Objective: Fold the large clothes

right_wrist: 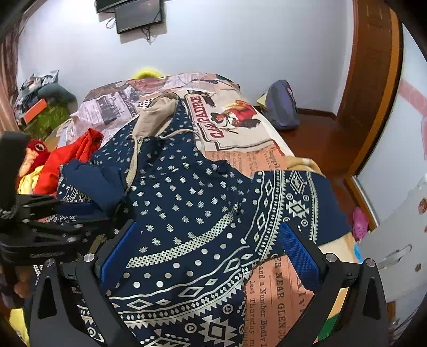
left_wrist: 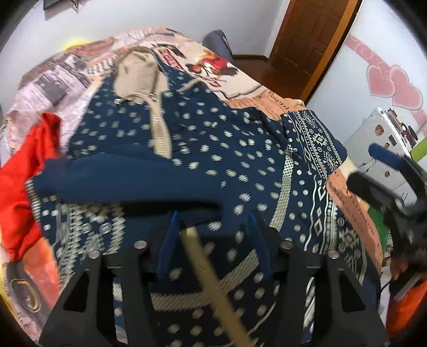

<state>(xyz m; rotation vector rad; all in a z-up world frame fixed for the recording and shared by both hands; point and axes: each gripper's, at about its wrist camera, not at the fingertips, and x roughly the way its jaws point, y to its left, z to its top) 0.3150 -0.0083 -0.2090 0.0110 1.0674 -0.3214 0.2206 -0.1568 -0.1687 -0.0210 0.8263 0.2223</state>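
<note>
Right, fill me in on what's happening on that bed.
A person with a gripper in each hand is folding a navy patterned hoodie spread on the bed. The left gripper stands open over the folded-in left side, its beige zipper strip between the fingers. The right gripper hovers open over the hem. A red garment lies beside.

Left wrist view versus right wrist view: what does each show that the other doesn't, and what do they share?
Only the left wrist view shows pink hearts on the wall, a white appliance, and the right gripper at the frame's right edge.

Only the right wrist view shows a wall screen, a purple bag on the floor, a pink shoe, and the left gripper at the left.

Both show the navy hoodie with its beige hood, the red garment, the printed bedsheet and the wooden door.
</note>
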